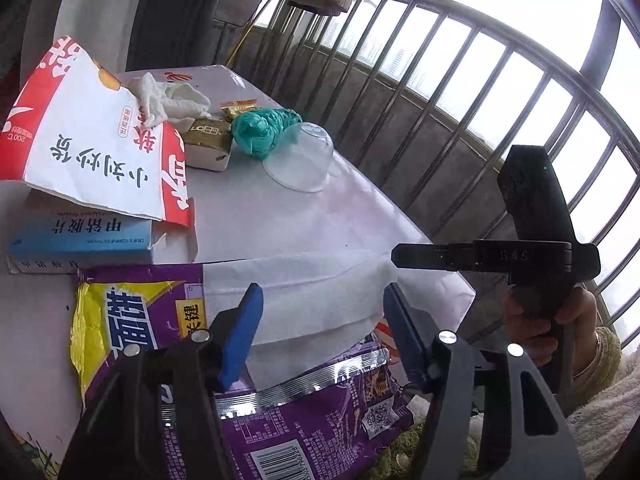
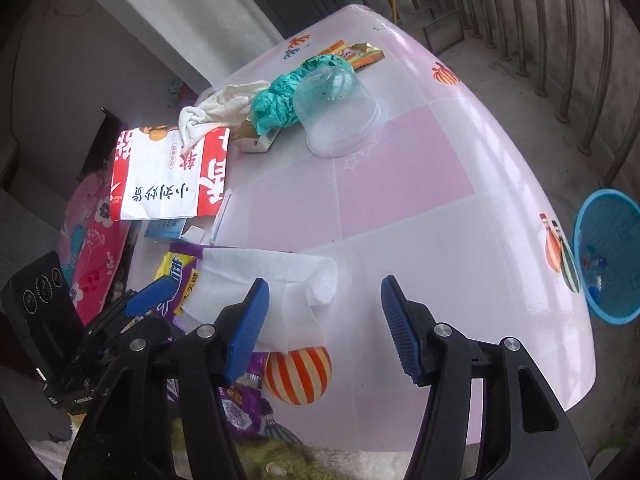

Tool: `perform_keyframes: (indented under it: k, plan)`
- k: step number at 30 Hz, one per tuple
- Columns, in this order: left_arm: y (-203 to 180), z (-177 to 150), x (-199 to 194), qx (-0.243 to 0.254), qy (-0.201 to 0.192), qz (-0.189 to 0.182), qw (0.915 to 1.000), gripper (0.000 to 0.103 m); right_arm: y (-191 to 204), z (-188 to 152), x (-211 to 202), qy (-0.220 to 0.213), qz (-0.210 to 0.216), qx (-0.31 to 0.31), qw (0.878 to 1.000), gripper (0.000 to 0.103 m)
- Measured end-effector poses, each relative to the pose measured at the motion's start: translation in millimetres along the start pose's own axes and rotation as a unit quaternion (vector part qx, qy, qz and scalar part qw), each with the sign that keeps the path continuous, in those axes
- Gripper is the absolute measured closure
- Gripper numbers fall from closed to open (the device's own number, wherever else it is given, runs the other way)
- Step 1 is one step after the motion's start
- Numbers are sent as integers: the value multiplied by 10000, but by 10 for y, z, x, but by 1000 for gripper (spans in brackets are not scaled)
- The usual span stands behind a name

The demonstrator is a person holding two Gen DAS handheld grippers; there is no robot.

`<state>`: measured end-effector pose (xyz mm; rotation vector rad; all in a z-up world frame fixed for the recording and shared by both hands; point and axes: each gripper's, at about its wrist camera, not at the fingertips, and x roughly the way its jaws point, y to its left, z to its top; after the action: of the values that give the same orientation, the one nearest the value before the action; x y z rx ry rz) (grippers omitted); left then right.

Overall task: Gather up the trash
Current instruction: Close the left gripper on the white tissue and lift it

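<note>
White paper towel [image 1: 320,296], flat w/ one edge folded over, lies at near table [image 2: 460,240] edge atop purple snack bag [image 1: 312,412]. Left gripper [image 1: 320,332] half open, straddling towel, pads not touching. Right gripper [image 2: 324,328] half open, left pad at towel's corner.

Tissue [image 2: 264,276] lies on wrapper [image 1: 304,412], cup [image 2: 340,116] behind.

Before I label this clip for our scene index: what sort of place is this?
Probably a home balcony or a railed, window-side corner: a metal railing with daylight behind it, a table in a pink patterned cloth strewn with wrappers, and a blue basket on the concrete floor.
</note>
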<state>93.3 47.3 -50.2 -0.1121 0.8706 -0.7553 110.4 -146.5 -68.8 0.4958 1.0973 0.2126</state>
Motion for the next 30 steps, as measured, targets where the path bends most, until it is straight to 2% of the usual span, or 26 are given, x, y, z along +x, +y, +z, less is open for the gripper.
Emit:
perform_keyframes:
  k: [7,15,17,25,27,30]
  plan:
    - [74,-25,232,-176,303,-137,9993,55,-229,-14,75,336,718,820,9935,57]
    - [148,-39,276,-268,377,-149,9988,57,-198,-3,187,649,1415,1183,9807,64]
    - [151,-42,283,-268,382,-137,9988,57,-177,-12,212,683,1483,1204,9792,66]
    - [161,-64,301,-255,398,-157,9988,57,-86,0,137,467,1552,1004,9817,95]
    - [163,-70,281,-245,388,-188,9988,57,-69,14,111,410,1510,939,9832,97]
    - [139,-73,222,-202,346,-297,9988,57,-58,37,99,397,1679,983,9801,100]
